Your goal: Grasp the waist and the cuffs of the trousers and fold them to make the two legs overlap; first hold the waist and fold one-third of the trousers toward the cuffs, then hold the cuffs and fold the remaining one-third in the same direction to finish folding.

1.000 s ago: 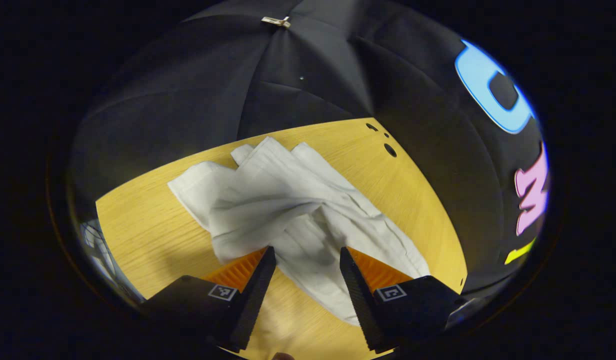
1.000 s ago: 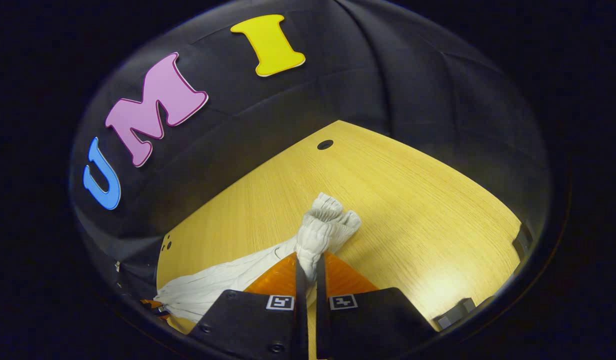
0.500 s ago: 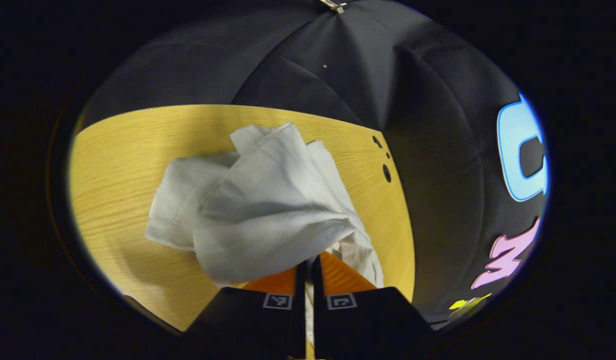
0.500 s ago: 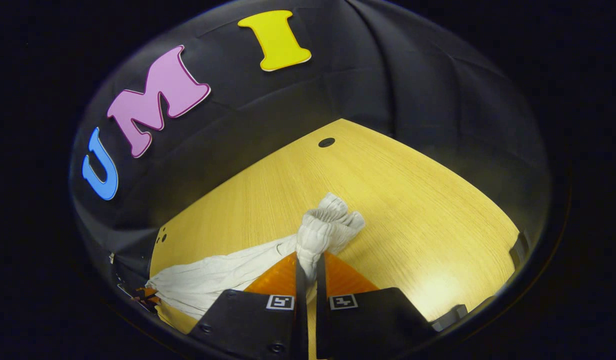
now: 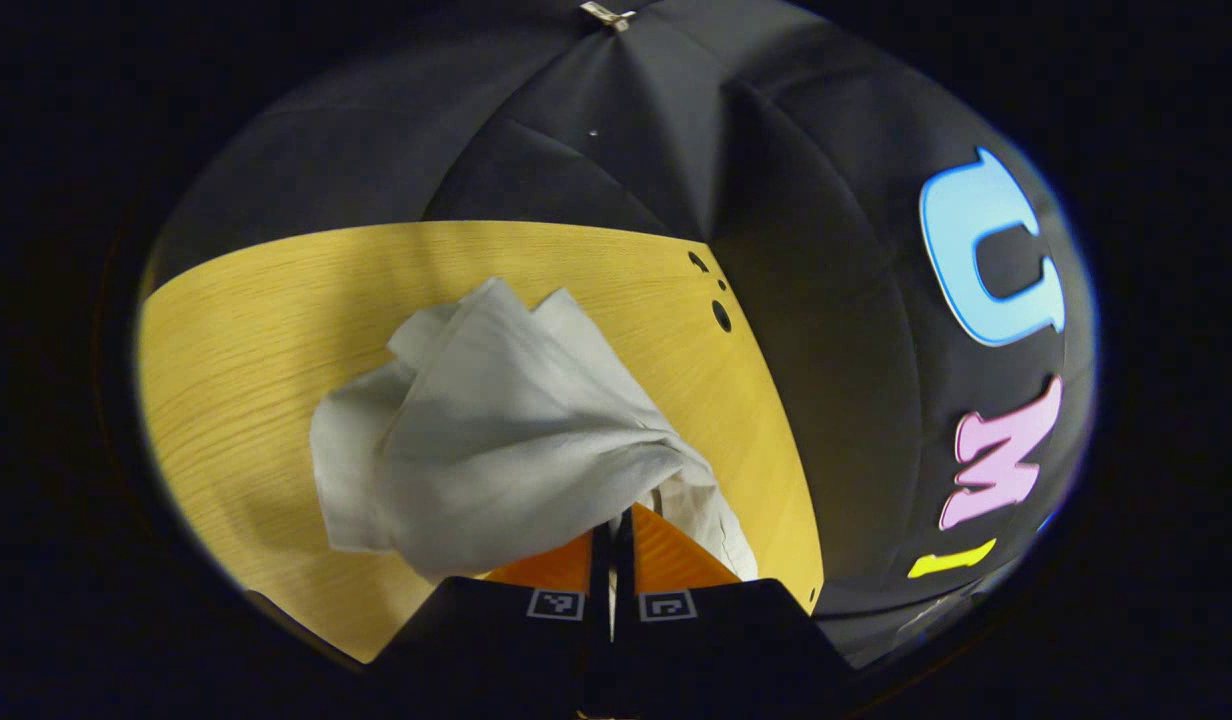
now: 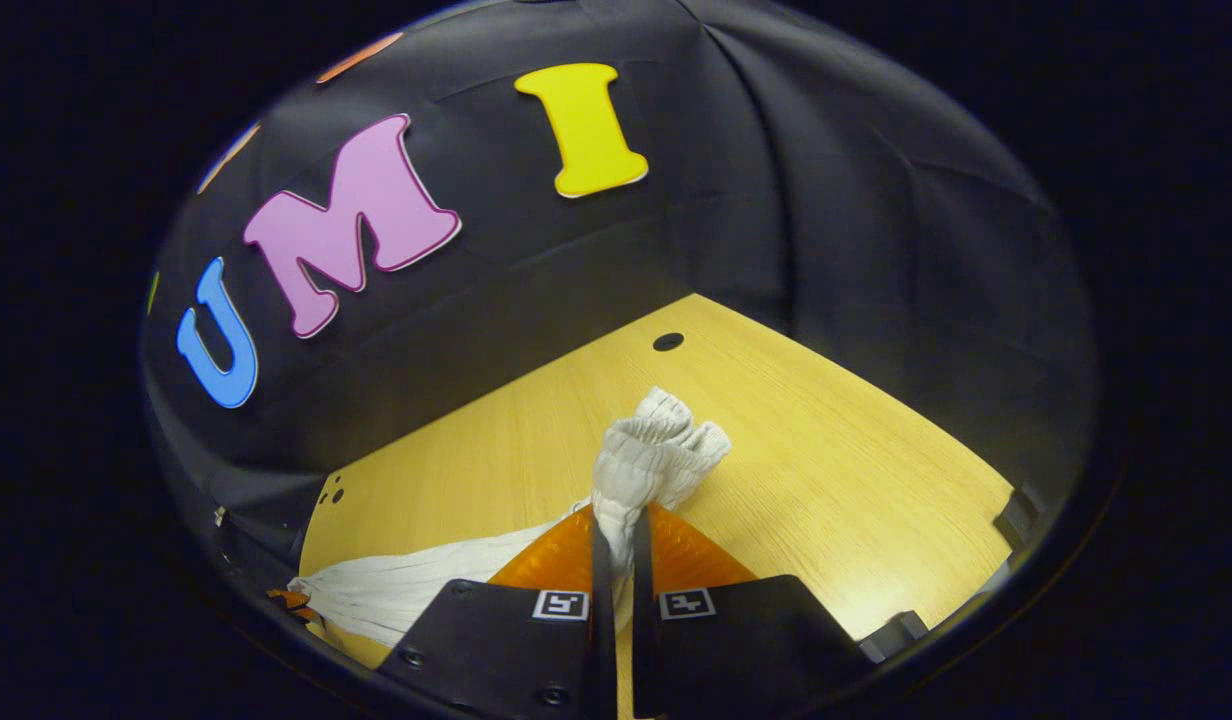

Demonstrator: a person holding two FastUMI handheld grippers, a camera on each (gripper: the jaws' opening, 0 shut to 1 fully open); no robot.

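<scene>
— Yellow wood is running under everything: the table is sitting inside the black cloth wall, and a metal clip is pinching that cloth at the top of the left gripper view. Where are the trousers sitting?

— The trousers are lying bunched on the table, white and creased, with the cuffs pointing away toward the far edge in the left gripper view. The left gripper is pinching a fold of them, its fingers pressed nearly together on the cloth.

— Is that differing from a second ago?

— Yes. A second ago those fingers were standing spread over flat cloth; half a second ago they were already closing on it, and now the cloth is being gathered higher toward the camera, with the wall swinging further across the right side.

— And the other end?

— In the right gripper view the right gripper is clamping the gathered waist, which is puffing out just past the fingertips. The rest of the trousers is trailing off to the lower left, stretched rather thin. That grip is looking the same as before; the table is sitting lower in the picture now, and more wall is showing above.

— Anything else on the table?

— Small round holes are showing near its far corner, and one hole beyond the waist.
</scene>
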